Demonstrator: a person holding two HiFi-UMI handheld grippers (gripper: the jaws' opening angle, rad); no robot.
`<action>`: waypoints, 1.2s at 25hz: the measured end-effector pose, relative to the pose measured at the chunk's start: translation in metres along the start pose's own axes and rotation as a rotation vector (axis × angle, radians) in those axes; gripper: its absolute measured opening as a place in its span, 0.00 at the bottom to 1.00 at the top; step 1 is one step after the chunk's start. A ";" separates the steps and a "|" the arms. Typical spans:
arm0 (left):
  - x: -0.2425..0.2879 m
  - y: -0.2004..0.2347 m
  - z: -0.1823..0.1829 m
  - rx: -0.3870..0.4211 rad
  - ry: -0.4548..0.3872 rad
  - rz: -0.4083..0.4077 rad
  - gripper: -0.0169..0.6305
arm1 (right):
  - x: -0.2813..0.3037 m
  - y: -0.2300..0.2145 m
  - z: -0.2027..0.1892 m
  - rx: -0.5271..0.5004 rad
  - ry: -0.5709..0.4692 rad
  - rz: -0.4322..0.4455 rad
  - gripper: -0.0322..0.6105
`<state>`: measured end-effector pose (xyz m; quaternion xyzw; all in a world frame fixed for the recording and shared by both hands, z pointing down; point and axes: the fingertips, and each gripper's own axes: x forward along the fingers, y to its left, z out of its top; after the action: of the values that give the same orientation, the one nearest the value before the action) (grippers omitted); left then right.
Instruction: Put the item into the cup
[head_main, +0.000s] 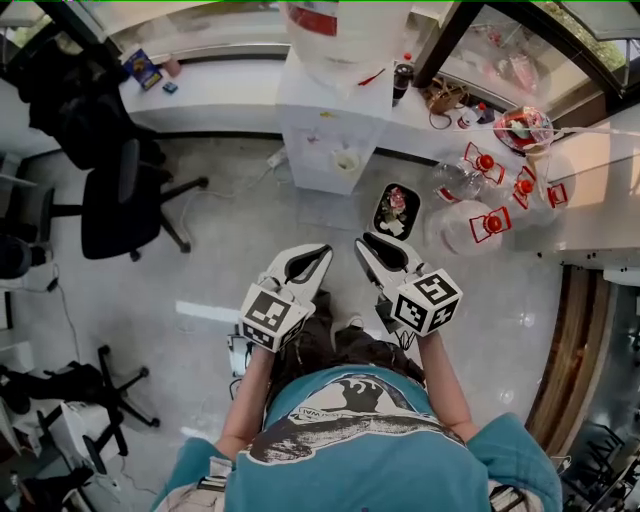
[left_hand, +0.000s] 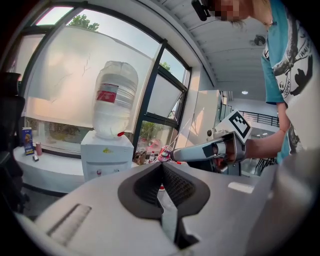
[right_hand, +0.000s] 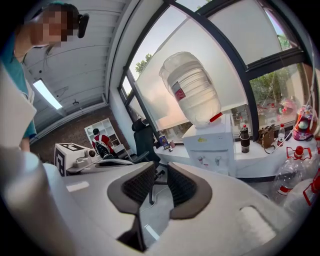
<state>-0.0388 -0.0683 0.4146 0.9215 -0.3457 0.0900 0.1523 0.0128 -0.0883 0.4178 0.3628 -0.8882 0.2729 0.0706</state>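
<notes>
Nothing in the room can actually be read.
The red label (left_hand: 106, 93) on the water bottle (left_hand: 120, 117), left of centre in the left gripper view, is a blur. The small script in the shirt print (head_main: 340, 410), low in the head view, won't resolve, nor will the blue box (head_main: 143, 68) at upper left. The square markers (head_main: 430, 300) show only patterns.

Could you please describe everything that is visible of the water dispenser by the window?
The water dispenser is a white, box-shaped cabinet, apparently plastic, standing upright against the white window ledge. Its front carries two small taps and, above them, a yellow sticker. A large translucent ribbed bottle with a red-and-white label sits inverted on top, with a small red piece at its neck.
</notes>
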 end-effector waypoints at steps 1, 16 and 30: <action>0.000 -0.006 0.001 0.002 -0.004 0.004 0.05 | -0.006 -0.002 -0.001 0.002 -0.007 0.000 0.17; -0.008 -0.104 -0.023 0.017 0.011 0.056 0.05 | -0.084 0.007 -0.033 0.002 -0.059 0.077 0.16; -0.022 -0.175 -0.031 0.046 -0.016 0.078 0.05 | -0.151 0.030 -0.050 -0.040 -0.100 0.120 0.10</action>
<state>0.0591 0.0811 0.3993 0.9114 -0.3803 0.0963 0.1248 0.0983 0.0474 0.3986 0.3206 -0.9160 0.2405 0.0168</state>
